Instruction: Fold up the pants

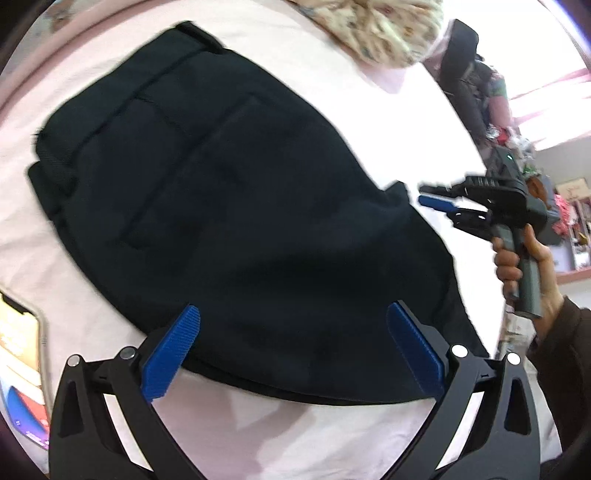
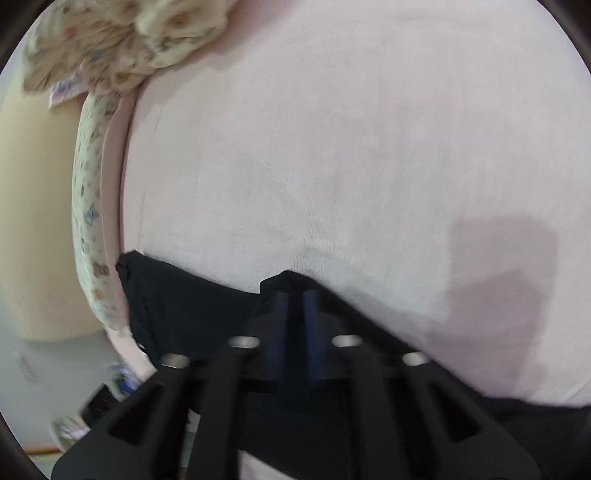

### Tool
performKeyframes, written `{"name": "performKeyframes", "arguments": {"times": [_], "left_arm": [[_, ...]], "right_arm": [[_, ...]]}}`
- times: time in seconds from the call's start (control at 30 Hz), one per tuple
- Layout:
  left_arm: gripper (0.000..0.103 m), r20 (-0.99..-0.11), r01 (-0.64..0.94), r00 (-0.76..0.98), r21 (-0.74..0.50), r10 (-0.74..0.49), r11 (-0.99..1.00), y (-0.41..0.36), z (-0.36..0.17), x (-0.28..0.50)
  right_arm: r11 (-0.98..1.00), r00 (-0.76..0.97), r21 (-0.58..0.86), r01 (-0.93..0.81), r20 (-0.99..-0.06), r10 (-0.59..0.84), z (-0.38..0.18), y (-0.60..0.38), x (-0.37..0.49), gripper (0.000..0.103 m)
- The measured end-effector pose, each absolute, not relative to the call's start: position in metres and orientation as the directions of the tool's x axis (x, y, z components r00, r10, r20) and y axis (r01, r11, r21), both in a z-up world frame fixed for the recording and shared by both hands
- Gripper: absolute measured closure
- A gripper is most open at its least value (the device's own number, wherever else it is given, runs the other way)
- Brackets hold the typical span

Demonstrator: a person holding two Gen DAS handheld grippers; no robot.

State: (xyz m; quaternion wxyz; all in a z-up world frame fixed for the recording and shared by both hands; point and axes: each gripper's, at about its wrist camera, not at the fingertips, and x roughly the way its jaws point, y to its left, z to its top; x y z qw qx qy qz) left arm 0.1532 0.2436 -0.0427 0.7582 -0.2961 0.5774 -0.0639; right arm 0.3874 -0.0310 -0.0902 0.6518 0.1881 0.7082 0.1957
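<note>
Black pants lie folded on a pale pink bed cover, waistband at the upper left. My left gripper is open, its blue pads spread just above the near edge of the pants, holding nothing. My right gripper hovers beside the right edge of the pants in the left wrist view, its fingers close together and apart from the cloth. In the right wrist view the right gripper has its blue pads nearly together above the black pants; nothing shows between them.
A floral pillow or blanket lies at the far end of the bed and also shows in the right wrist view. A phone lies at the left edge. Shelves with clutter stand to the right.
</note>
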Motion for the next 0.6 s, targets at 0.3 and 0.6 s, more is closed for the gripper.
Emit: {"name": "performKeyframes", "arguments": {"times": [0.3,0.6], "left_arm": [[0.002,-0.824,-0.243,0.291,-0.555,-0.486,0.796,0.227,-0.054,0.156],[0.002,-0.832,-0.254,0.275,-0.546,-0.482,0.798,0.220,-0.061,0.154]], "right_arm": [[0.821,-0.171,0.570,-0.038,-0.813,0.557,-0.098,-0.015,0.388,0.058],[0.803,-0.211,0.566,-0.188,-0.822,0.529,-0.093,0.010,0.374,0.094]]}}
